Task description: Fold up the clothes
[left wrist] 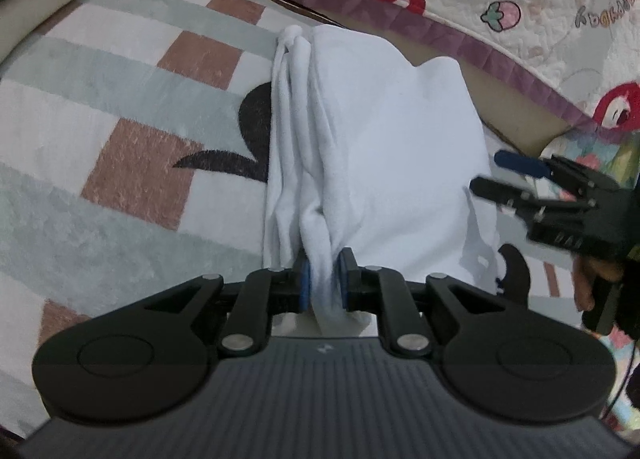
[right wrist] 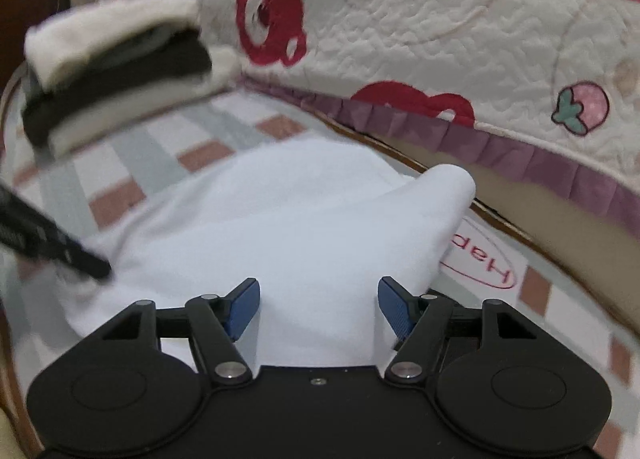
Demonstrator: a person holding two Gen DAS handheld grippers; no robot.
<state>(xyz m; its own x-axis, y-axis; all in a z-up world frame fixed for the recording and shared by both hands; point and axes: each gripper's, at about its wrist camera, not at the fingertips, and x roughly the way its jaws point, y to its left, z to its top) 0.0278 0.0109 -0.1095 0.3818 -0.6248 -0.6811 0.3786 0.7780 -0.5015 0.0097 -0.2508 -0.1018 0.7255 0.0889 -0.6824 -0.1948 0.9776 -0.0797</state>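
A white garment (left wrist: 380, 147) lies partly folded on a checked rug (left wrist: 120, 107). My left gripper (left wrist: 323, 287) is shut on a bunched edge of the garment at its near side; the pinched cloth runs away from me in folds. My right gripper (left wrist: 486, 175) shows at the right of the left wrist view, open, beside the garment's right edge. In the right wrist view the garment (right wrist: 280, 219) spreads in front of my open right gripper (right wrist: 319, 309), whose blue pads (right wrist: 242, 311) hold nothing. The left gripper's black finger (right wrist: 52, 247) shows at the left.
A quilted cream bedspread with red bear prints (right wrist: 440, 39) and a purple frill (right wrist: 520, 155) hangs along the far side. A stack of folded cream and dark clothes (right wrist: 116, 63) lies at the far left on the rug. The rug has pink, grey and white squares.
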